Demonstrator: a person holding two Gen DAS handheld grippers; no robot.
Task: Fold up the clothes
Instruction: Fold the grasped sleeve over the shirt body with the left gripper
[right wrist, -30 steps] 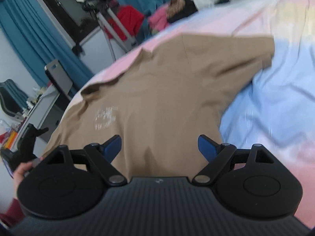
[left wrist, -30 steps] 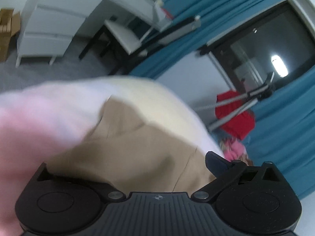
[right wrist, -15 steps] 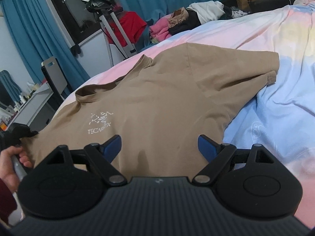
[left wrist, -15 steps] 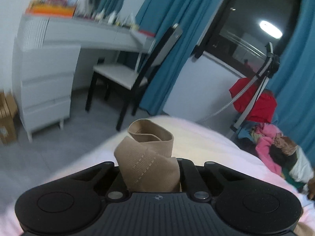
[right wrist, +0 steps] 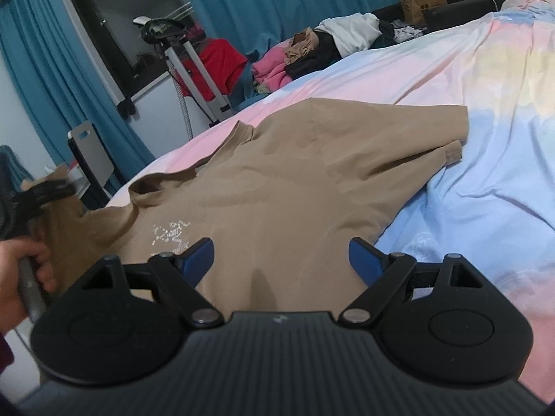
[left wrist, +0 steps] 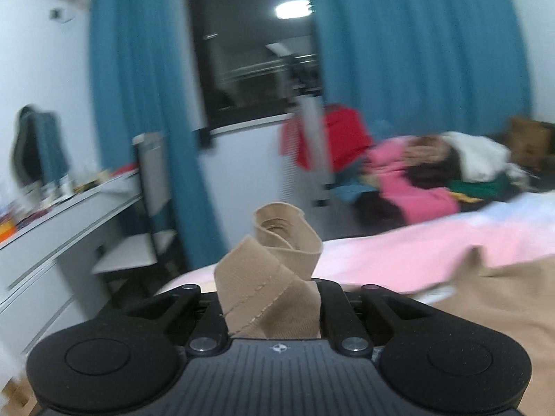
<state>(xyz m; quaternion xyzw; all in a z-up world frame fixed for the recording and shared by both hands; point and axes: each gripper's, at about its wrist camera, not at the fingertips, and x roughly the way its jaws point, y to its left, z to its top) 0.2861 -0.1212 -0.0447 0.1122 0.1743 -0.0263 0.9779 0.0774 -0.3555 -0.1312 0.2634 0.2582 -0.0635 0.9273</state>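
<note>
- Tan T-shirt (right wrist: 295,180): flat on pastel bed sheet (right wrist: 485,111); white chest logo, lettering unreadable.
- Left gripper (left wrist: 269,298): clamped on sleeve hem (left wrist: 274,277).
- Right gripper (right wrist: 281,260): spread wide, holding nothing.
- Clothes pile (right wrist: 312,52): 12 o'clock.

We see the T-shirt (right wrist: 295,173) lying on the bed (right wrist: 485,111), the clothes pile (right wrist: 312,52) behind it, the desk (left wrist: 62,222) left.
</note>
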